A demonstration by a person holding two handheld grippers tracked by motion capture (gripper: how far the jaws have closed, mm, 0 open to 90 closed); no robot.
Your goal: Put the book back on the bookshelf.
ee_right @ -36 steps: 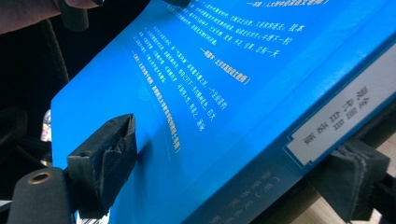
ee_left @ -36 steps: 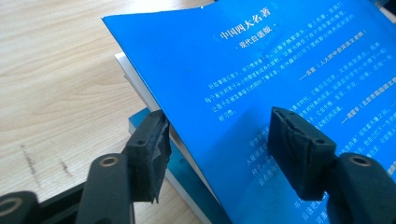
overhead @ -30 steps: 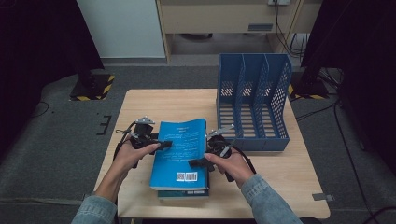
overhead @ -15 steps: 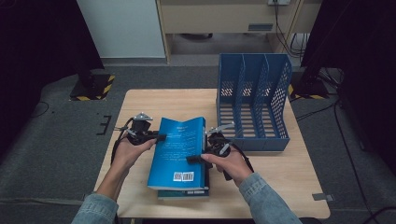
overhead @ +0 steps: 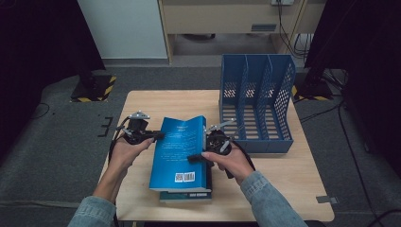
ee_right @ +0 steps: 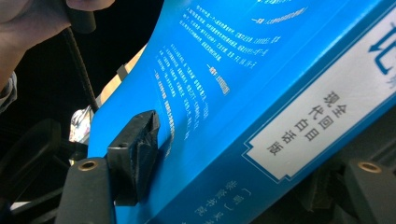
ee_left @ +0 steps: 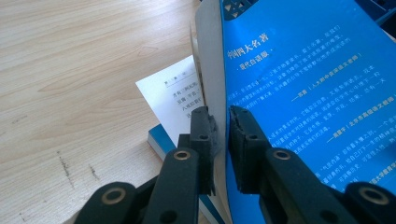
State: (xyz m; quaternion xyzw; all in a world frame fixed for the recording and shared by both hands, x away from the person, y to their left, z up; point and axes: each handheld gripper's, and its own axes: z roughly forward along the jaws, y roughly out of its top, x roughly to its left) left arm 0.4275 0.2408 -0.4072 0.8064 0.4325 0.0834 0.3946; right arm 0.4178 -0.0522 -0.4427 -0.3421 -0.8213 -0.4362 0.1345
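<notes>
The blue book sits in the middle of the table, on top of a second book whose near edge peeks out under it. The far end of the blue book is lifted and the near end is lower.

The left gripper is at the book's left edge, near the far corner. Its jaws have just been closing, and now they pinch the cover and some pages between them. The right gripper is at the book's right edge, about halfway along. Its jaws are part way closed and squeeze the thick spine side.

The left gripper view shows the two black jaws tight on the thin edge of the cover. It also shows a white page sticking out below and bare wood to the left. The right gripper view shows the spine label up close, one pad flat on the blue cover, and the other jaw under the spine. The person's other hand is at its top left corner.

A blue file rack stands on the far right part of the table, just beside the right gripper. The table is bare to the left of the book and on the near right. The lower book's near edge is close to the near edge of the table.
</notes>
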